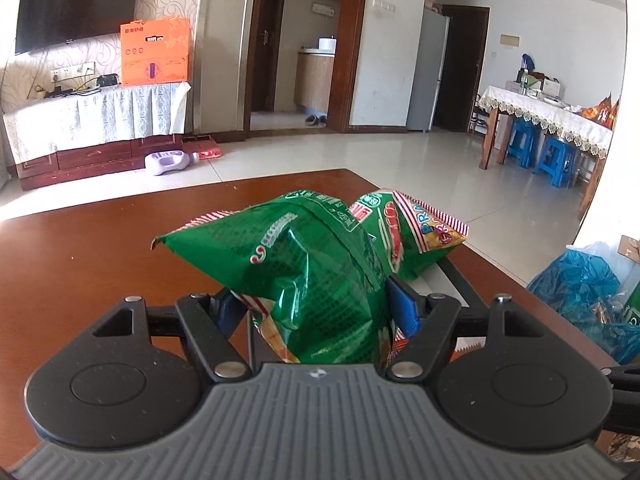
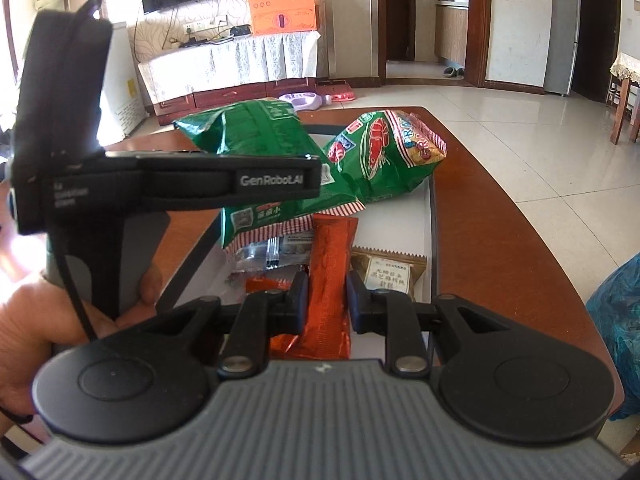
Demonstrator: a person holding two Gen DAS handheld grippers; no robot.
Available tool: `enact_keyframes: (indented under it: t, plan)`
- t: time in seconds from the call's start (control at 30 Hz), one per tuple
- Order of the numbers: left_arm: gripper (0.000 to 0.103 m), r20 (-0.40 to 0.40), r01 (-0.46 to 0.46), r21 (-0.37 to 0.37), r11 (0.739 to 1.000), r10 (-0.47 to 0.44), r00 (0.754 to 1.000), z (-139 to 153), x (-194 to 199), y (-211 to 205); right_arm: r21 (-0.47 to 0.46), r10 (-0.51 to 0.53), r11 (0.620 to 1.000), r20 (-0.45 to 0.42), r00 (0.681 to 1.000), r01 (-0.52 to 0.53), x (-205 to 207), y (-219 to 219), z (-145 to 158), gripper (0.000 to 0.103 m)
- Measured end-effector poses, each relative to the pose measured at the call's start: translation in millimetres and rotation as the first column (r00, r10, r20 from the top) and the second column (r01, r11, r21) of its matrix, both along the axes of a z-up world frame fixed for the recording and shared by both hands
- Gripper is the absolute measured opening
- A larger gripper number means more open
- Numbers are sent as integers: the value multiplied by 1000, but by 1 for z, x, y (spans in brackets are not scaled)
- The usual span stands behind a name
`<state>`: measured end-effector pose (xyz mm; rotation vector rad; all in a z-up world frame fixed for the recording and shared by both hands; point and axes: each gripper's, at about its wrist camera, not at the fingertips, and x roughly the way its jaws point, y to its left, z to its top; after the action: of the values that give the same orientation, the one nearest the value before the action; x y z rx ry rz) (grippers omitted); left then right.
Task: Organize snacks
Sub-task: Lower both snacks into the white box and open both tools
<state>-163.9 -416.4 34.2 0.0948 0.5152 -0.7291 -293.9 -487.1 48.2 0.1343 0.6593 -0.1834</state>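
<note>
"GenRobot.AI" stands on the left hand-held gripper (image 2: pixel 276 152) finger.

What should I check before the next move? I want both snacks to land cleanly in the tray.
1. Left hand-held gripper clamped on the green chip bag: ok.
2. Right hand-held gripper shut on the orange snack packet: ok.
3. Bare spot left in the white tray: ok.
4. Second green bag fully inside the tray: cannot tell.
5. The left gripper's bag clear of the second green bag: cannot tell.
</note>
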Motion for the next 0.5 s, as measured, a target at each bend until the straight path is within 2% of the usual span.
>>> enact_keyframes:
  t: [0.17, 0.37, 0.43, 0.5]
  plan:
    - [78, -10, 5, 13, 1000, -5, 1000, -2, 3, -6, -6, -4, 1000, -9, 1000, 4, 2, 1, -1, 24]
    - [84, -28, 5, 39, 999, -4, 1000, -6, 5, -9, -13, -6, 1000, -21, 1000, 6, 9, 3, -4, 24]
    - [92, -24, 7, 53, 999, -6, 1000, -6, 2, -9, -19, 2, 1000, -31, 1000, -3, 12, 6, -7, 27]
    - [93, 6, 4, 73, 997, -4, 1000, -4, -3, -8, -47, 8, 999, -36, 999, -9, 10, 12, -8, 33]
